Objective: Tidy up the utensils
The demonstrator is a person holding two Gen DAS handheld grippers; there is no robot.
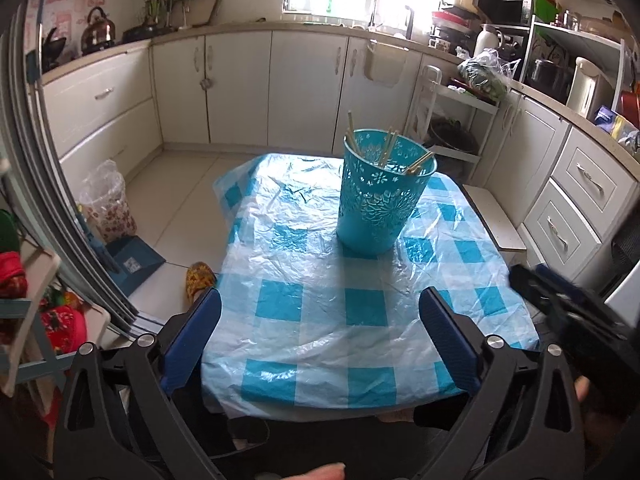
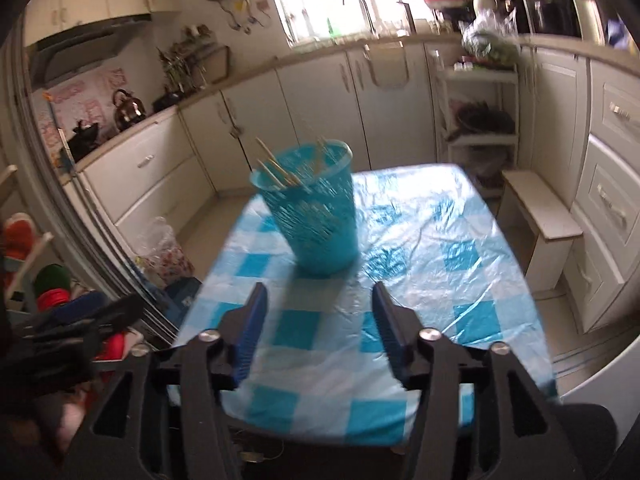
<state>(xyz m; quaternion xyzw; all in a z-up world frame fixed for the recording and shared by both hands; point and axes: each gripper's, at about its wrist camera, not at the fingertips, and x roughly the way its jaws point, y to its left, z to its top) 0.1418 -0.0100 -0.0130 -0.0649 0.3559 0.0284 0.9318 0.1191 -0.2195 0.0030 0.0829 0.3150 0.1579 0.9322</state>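
Both of my grippers hang above the near end of the table with nothing in them: my left gripper (image 1: 320, 332) has its blue ribbed pads spread wide, and my right gripper (image 2: 320, 320) stands with a narrower gap between its pads, only tablecloth showing through it.

Ahead of them stands the turquoise cut-out holder (image 1: 382, 196), a tapered round cup whose wall is pierced with a lacy flower pattern. It sits upright toward the far middle of the table. Pale wooden chopsticks (image 1: 386, 148) lean inside it at different angles, their thin ends poking past the rim.

Under it lies the blue-and-white checked plastic tablecloth (image 1: 320, 312), thin, glossy and full of creases, draped over the table's edges. In my left view the right gripper shows as a dark blurred shape at the right edge, near the table's corner.

Around the table run cream kitchen cabinets (image 1: 236, 84) with metal handles. A small white stool (image 2: 536, 216) stands just beside the table's right side. On the floor to the left sits a bin with a clear plastic liner (image 1: 108, 200), and a dark metal kettle (image 1: 98, 32) rests on the counter.
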